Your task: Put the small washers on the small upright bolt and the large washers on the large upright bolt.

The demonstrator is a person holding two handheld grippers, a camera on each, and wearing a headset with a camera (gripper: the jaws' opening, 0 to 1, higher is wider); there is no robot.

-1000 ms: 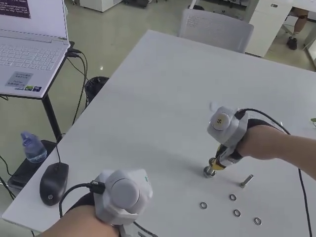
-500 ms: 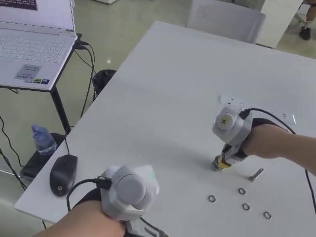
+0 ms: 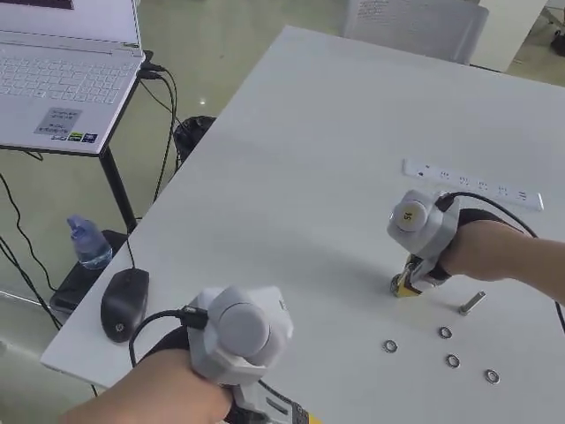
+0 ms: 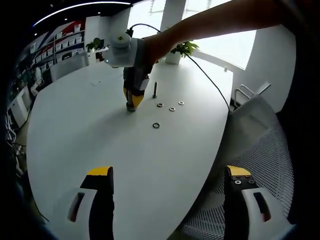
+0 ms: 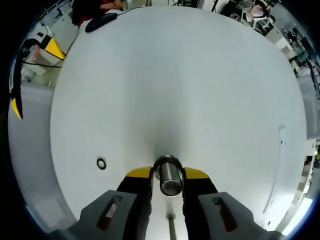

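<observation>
right gripper (image 3: 408, 284) clenches the thick silver steel bolt (image 5: 170, 181); a crooked release could topple it. left gripper (image 4: 168, 172) gapes empty.

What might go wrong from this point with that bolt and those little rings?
The right gripper is shut on the large bolt; if it lets go off square, the bolt may topple. The small bolt and four washers sit close by, so a careless pull-away might knock or scatter them.
</observation>
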